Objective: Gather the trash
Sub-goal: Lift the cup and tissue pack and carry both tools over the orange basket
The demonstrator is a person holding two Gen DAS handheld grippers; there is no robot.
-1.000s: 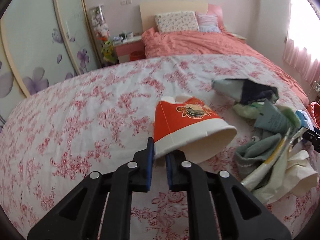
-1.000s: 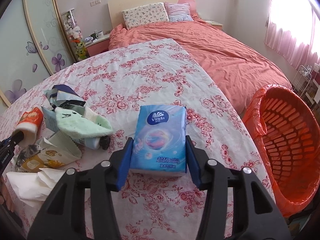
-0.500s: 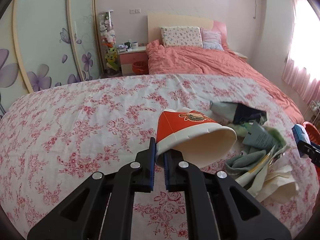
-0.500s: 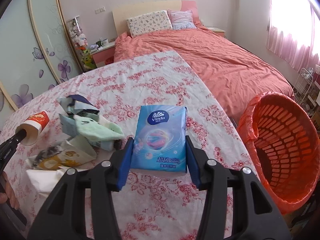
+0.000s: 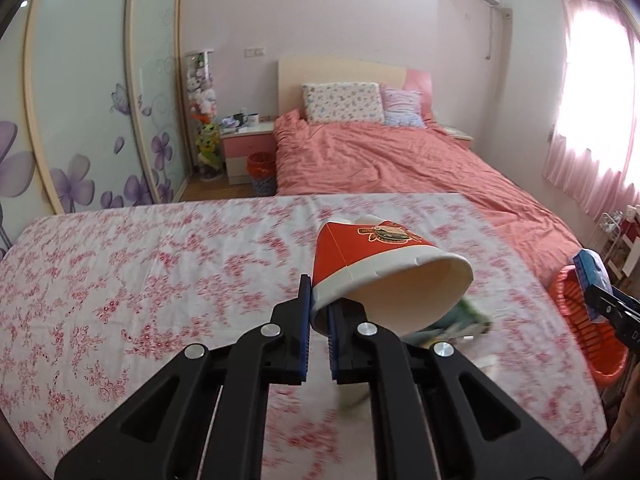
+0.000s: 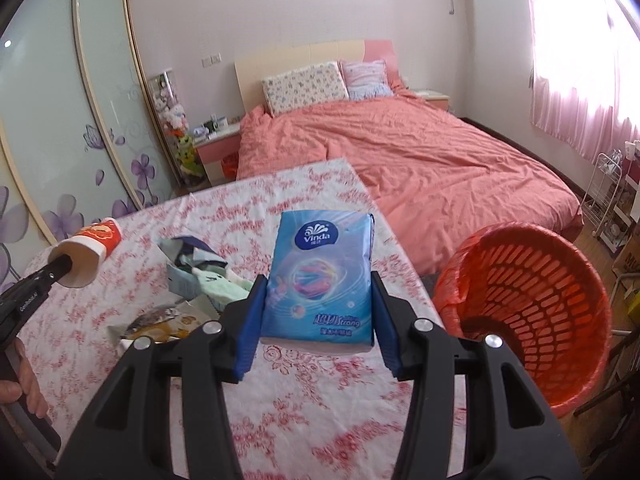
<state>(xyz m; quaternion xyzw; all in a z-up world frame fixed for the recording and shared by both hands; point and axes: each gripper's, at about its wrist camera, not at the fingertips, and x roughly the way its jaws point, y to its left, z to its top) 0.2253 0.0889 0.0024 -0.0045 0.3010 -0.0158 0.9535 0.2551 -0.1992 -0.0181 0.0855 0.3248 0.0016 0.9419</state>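
Hiding behind the paper cup [image 5: 380, 264] — trash pile [image 5: 460, 322] (blurred, mostly unseen).

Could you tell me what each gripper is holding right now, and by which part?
The left gripper pinches the paper cup by its rim wall, one finger inside. The right gripper clamps the tissue pack across its two long sides near the lower end.

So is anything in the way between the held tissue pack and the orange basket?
Nothing visible. The right gripper holds the tissue pack above the table, and the orange basket stands open beside the table edge.
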